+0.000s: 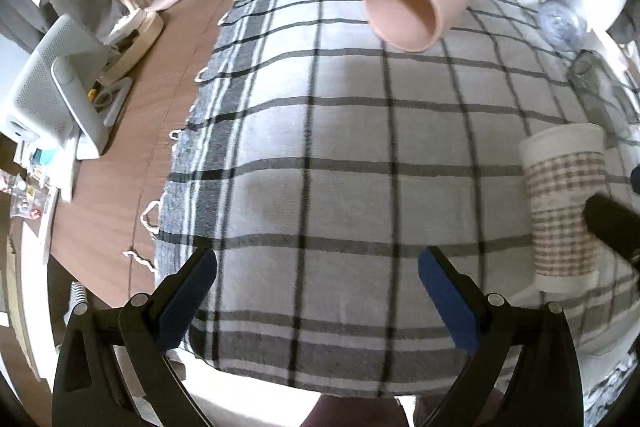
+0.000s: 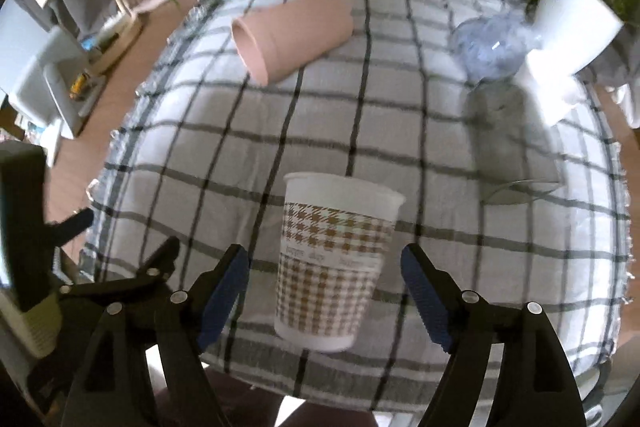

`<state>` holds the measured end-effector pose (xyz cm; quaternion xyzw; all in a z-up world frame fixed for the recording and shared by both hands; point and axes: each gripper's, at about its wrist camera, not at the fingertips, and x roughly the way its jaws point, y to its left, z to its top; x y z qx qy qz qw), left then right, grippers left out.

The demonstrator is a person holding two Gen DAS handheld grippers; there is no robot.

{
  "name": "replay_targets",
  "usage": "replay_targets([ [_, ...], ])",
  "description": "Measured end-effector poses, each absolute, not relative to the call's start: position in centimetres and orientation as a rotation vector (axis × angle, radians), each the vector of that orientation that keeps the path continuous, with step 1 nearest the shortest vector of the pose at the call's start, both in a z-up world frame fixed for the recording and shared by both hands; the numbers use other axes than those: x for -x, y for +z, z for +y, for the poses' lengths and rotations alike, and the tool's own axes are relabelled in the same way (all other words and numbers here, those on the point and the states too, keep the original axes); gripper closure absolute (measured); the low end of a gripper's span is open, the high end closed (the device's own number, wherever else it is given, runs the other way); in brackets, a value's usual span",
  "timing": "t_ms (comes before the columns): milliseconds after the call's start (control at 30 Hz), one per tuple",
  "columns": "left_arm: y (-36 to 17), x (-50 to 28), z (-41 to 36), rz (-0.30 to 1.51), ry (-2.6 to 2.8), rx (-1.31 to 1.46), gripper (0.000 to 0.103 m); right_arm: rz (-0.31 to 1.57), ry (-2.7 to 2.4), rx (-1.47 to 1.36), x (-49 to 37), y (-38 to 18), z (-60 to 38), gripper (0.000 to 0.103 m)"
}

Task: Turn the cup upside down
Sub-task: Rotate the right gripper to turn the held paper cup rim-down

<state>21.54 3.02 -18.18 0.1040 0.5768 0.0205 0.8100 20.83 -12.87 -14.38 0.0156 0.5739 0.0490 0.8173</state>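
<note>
Checked cloth (image 2: 440, 131) over the table, pink pot (image 2: 288, 35) tipped on its side at the far end. Patterned paper cup (image 2: 334, 263) upright, mouth up, near the front edge, not yet flipped. Right gripper (image 2: 324, 295) spread wide around it without touching, probably lining up a grasp; left gripper (image 1: 318, 291) also spread, holding nothing, off to the side.

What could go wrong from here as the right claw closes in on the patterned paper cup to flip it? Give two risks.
1. The paper cup stands upright between the open right claw fingers, untouched. It looks thin-walled, so a hard squeeze may crush it or a one-sided touch may tip it.
2. The checked cloth beneath could bunch when the cup is set down, leaving it unsteady.
</note>
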Motion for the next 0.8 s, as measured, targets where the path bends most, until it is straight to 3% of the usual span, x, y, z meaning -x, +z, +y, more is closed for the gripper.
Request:
replay_targets([
  [333, -15.0, -19.3, -2.1, 1.183, -0.104, -0.211, 0.0, 1.086, 0.042, -0.09, -20.3, -10.5, -17.2, 0.024],
  [800, -16.4, -18.0, -8.6, 1.188, -0.237, -0.189, 0.002, 1.114, -0.034, -0.121, -18.1, -11.6, -24.0, 0.024],
])
